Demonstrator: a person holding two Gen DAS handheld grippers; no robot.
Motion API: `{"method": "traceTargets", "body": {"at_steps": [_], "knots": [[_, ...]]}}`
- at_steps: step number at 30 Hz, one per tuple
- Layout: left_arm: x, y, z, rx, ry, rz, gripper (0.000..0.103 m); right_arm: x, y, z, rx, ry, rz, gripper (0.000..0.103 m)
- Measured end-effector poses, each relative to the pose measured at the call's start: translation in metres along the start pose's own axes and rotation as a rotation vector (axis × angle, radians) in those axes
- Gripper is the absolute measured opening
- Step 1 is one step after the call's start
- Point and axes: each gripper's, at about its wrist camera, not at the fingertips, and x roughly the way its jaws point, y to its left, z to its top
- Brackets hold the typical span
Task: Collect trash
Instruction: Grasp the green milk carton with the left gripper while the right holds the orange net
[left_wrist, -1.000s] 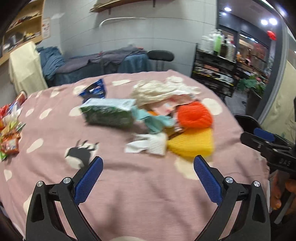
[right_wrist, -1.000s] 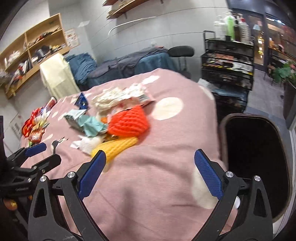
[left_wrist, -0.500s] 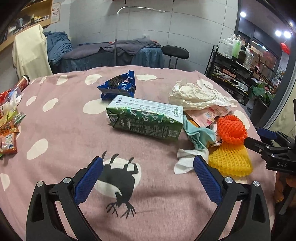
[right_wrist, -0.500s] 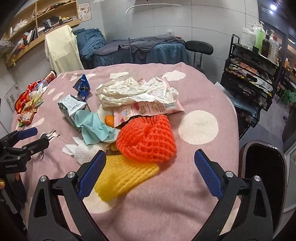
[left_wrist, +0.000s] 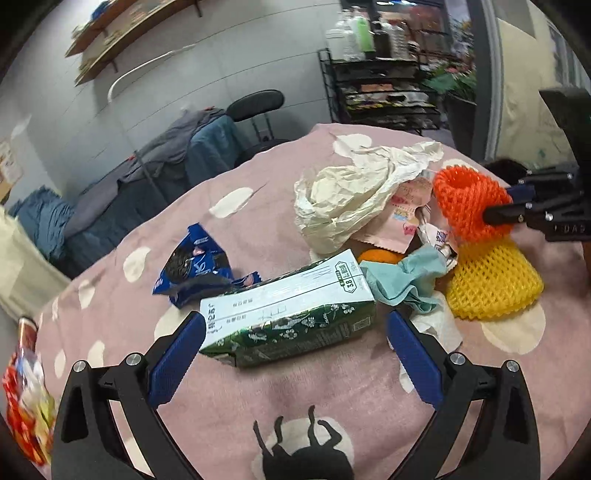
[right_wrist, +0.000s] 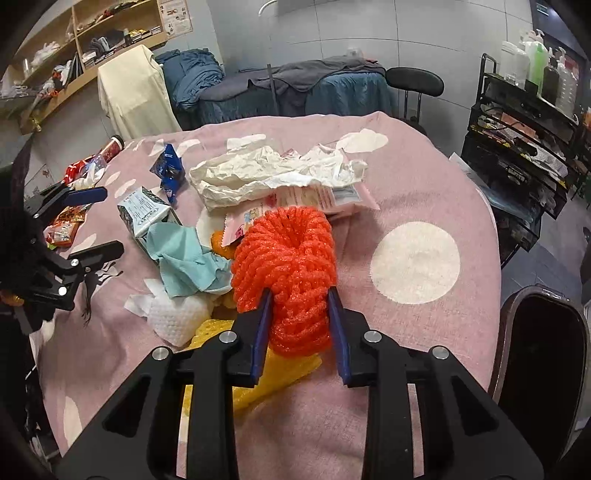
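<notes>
Pink spotted tablecloth (right_wrist: 413, 206) carries trash; shelves (right_wrist: 92, 48) behind.

A pink dotted counter (right_wrist: 424, 177) carries a milk carton (left_wrist: 288, 314) between the left tongs (left_wrist: 293, 345), a blue wrapper (left_wrist: 192, 266) beyond, crumpled paper (left_wrist: 351, 192) further right.

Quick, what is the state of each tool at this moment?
Left tool: open, holding nothing, its fingers on either side of the green carton.
Right tool: closed on the orange foam net.
</notes>
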Motion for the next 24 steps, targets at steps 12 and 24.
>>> {"method": "traceTargets", "body": {"at_steps": [12,24], "knots": [[0.065,-0.013,0.017,0.417,0.214,-0.088,0.098,-0.025,-0.020,-0.010,0.069,-0.019,0.034,0.030],[0.062,0.004,0.009,0.298,0.186,-0.066,0.080,-0.027,-0.037,-0.017,0.147,-0.043,0.060,0.030]]}}
